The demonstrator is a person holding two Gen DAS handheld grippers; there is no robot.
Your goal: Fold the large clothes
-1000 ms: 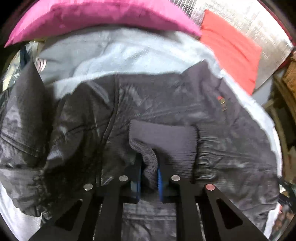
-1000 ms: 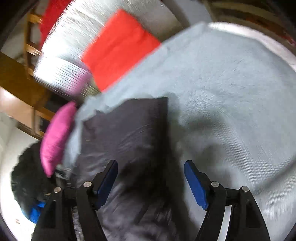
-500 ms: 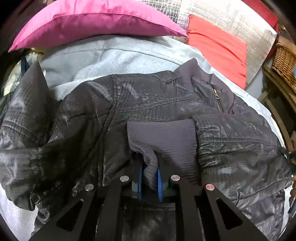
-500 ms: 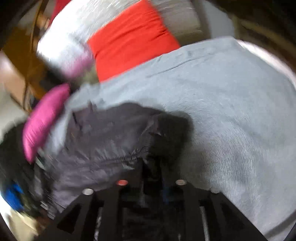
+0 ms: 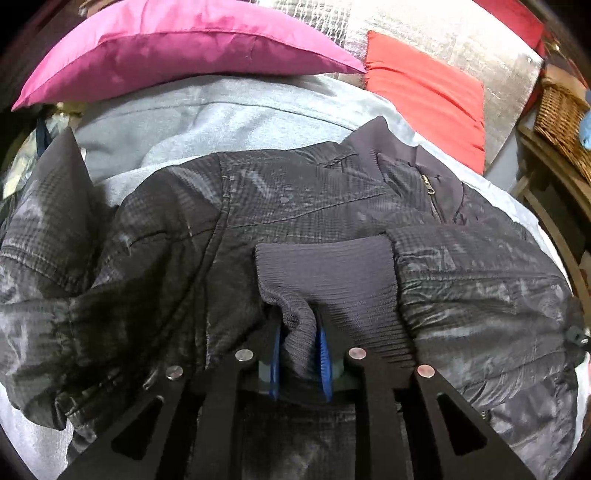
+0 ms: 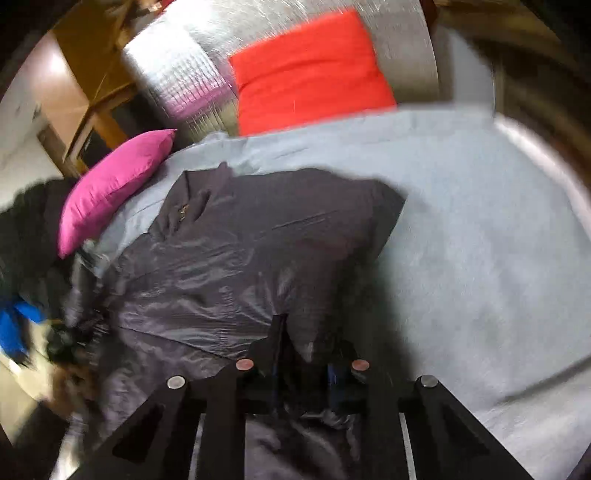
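Note:
A dark quilted jacket (image 5: 295, 206) lies spread on the grey bed cover (image 5: 221, 110), collar and zip toward the far right. One sleeve is folded across its front, and the ribbed cuff (image 5: 325, 273) ends at my left gripper (image 5: 300, 347). A fold of the cuff is pinched between the blue pads (image 5: 275, 354), whose jaws are opening slightly. In the right wrist view the jacket (image 6: 240, 251) stretches away to the left. My right gripper (image 6: 306, 365) is closing on a bunched edge of the jacket's shiny fabric, which fills the gap between its jaws.
A pink pillow (image 5: 177, 48) and a red pillow (image 5: 424, 92) lie at the far end of the bed, against a silver sheet (image 5: 424, 33). A wicker basket (image 5: 561, 114) stands at the right. Bare grey cover (image 6: 480, 240) spreads right of the jacket.
My right gripper went from wide open over the jacket's edge to closed on its fabric, and its view rolled. The left pads stand a little wider around the cuff, which has not moved.

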